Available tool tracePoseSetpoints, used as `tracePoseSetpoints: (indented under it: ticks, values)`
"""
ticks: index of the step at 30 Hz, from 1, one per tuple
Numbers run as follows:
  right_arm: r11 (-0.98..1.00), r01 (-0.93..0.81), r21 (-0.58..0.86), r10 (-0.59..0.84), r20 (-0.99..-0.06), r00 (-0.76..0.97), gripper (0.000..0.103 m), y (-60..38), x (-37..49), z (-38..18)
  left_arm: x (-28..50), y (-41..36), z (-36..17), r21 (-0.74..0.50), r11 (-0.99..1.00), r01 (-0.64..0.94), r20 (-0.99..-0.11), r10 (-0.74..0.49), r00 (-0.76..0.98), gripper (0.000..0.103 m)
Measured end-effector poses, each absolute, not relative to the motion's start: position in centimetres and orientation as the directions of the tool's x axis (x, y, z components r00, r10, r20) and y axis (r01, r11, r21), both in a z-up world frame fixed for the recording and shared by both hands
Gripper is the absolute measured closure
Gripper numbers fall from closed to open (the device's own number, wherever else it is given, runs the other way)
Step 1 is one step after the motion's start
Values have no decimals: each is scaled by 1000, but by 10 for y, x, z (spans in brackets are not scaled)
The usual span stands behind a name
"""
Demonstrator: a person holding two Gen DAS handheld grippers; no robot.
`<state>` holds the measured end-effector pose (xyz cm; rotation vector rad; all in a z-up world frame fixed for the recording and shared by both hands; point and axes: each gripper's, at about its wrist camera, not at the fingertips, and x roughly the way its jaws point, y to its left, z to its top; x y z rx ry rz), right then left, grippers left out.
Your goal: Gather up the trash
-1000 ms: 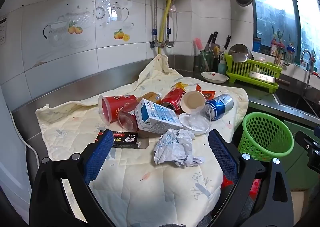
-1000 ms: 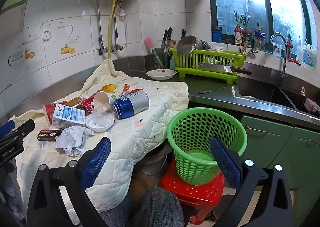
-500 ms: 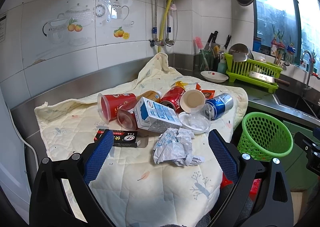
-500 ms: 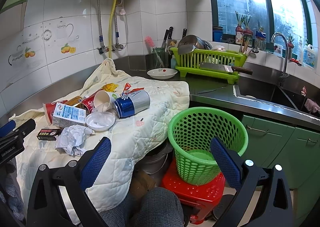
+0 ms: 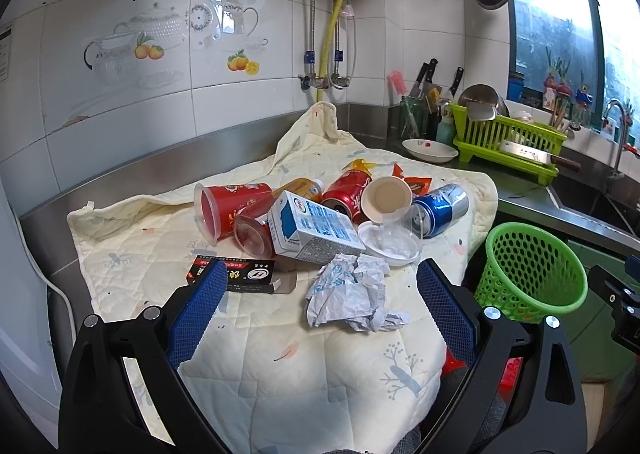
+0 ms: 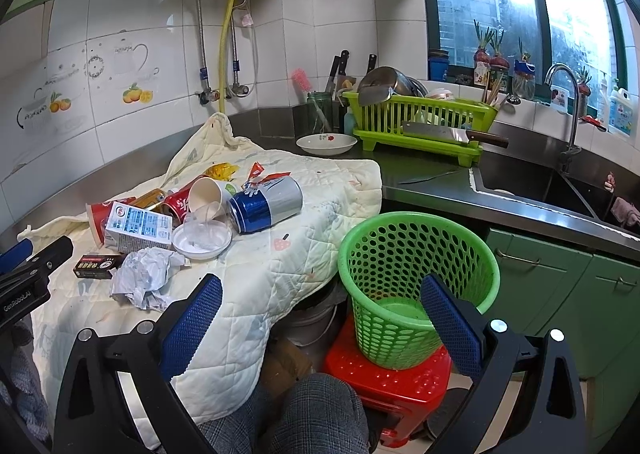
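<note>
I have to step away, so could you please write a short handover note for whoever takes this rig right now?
Left tongs: open, empty, aimed at the crumpled paper at the near edge of the pile.
Right tongs: open, empty, held near the green basket, which stands on a red stool beside the counter.
Trash lies on the quilted cloth: milk carton, red cup, blue can, paper cup, black box.
Done: nothing shows in the basket.
Left: every piece, probably the paper first.
</note>
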<state>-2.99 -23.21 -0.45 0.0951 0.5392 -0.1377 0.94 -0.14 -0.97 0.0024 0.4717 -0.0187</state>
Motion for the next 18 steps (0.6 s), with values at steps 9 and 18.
tracePoseSetpoints:
  ticks: [9,18]
  values:
    - [988,149,50,-101,-527,844,7,-227,-21,-9,12,-3,-11,-2,1000,13,-461,-13,888,9]
    - [988,148,53,-97,-535,840,7,-227,-17,-11,16,-1,-12,-1,1000,10,-466,-10,884,9]
